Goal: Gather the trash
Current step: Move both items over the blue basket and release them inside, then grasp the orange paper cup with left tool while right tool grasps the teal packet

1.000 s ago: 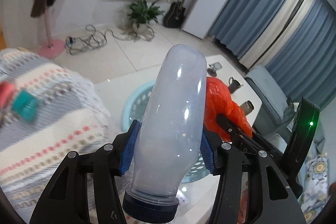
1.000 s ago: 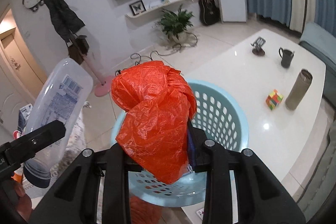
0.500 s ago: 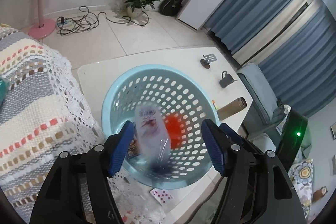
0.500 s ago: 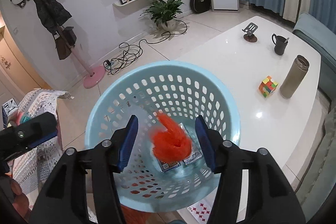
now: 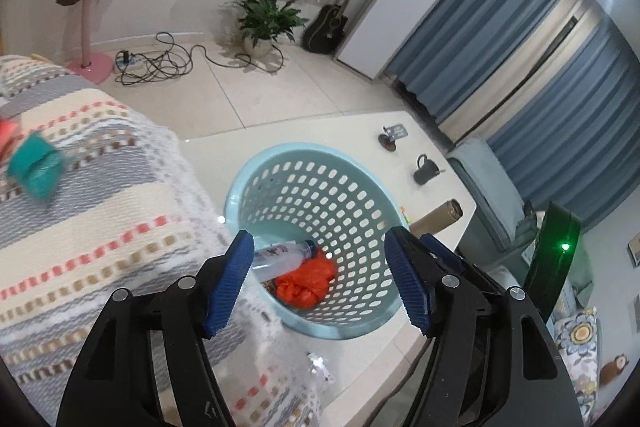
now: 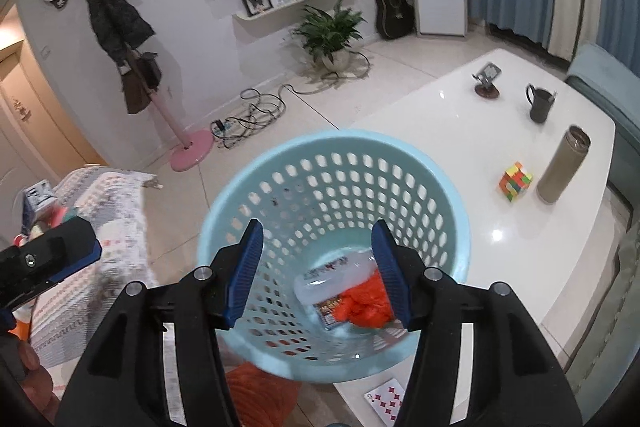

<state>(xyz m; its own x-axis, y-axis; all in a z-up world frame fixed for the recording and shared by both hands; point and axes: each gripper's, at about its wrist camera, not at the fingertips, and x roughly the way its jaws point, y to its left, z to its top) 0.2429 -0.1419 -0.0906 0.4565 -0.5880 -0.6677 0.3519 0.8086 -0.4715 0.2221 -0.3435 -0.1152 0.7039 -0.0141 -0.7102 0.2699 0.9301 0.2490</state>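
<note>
the basket [image 6: 332, 155] stands on the table [image 6: 440, 131] at its near left end. inside it, the bottle [image 6: 340, 277] lies on its side, left of and touching the bag [image 6: 364, 305]. a cube [image 6: 515, 181] and flask [image 6: 563, 165] stand to the basket's right.

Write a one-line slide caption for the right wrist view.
Right gripper, jaws open and empty, above the blue basket holding a plastic bottle and orange bag on the white table.

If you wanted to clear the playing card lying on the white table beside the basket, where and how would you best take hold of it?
The playing card lies flat near the table's front edge, just below the basket. Flat on the top, it offers little for the fingers to close on. I would probably slide it past that edge, then pinch the overhanging end from the front, one finger above, one below.
</note>
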